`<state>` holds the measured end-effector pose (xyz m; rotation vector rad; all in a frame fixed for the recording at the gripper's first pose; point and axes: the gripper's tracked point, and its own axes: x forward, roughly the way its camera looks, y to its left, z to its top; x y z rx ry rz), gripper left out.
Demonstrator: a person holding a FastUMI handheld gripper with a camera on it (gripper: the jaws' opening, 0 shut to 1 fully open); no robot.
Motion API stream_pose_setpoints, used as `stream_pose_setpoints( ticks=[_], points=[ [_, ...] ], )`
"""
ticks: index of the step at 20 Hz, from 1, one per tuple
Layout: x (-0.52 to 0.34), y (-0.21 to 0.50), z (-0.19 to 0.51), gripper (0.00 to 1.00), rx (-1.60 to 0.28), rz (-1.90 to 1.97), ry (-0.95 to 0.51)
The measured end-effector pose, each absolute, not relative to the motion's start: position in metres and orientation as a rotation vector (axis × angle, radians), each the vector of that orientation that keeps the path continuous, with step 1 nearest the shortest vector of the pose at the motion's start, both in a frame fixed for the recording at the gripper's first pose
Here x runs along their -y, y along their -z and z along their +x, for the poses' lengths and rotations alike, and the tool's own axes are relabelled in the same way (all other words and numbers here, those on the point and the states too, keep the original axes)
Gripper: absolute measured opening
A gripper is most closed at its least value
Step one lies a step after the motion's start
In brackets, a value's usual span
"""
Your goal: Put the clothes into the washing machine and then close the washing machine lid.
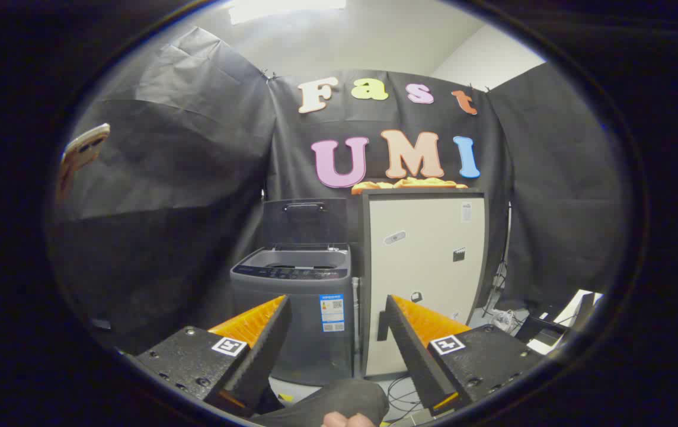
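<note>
The dark grey top-loading washing machine (300, 314) stands upright on the pale floor (297, 391), its long axis vertical and its front with a blue-and-white label facing the tool, close against the black cloth back wall of the booth. Its flat dark lid (304, 220), with a handle near its top edge, is raised upright at the back of the machine, so the tub opening faces up and is uncovered. Just beside the machine, to its right, stands a taller cream cabinet with a dark frame (425, 279), its door front facing the tool; on the cabinet's top lies a crumpled orange-yellow cloth (410, 184), well above the machine's opening. Loose cables (401, 388) and a white power strip lie on the floor by the cabinet's foot and to its right. The tool (337, 320) is held level, pointed at the gap between machine and cabinet, its two fingers (262, 341) spread wide apart with nothing between them, well apart from both. Below the fingers a person's dark sleeve (339, 400) and part of a hand (348, 420) show. At the far left of the booth a phone (81, 151) sits up high against the black cloth
</note>
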<state>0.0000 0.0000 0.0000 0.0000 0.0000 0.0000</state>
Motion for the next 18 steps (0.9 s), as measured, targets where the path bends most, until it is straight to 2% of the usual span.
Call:
stream_pose_setpoints(
  ticks=[18],
  points=[
    [-0.001, 0.014, 0.003, 0.97, -0.016, 0.027, 0.009]
  ],
)
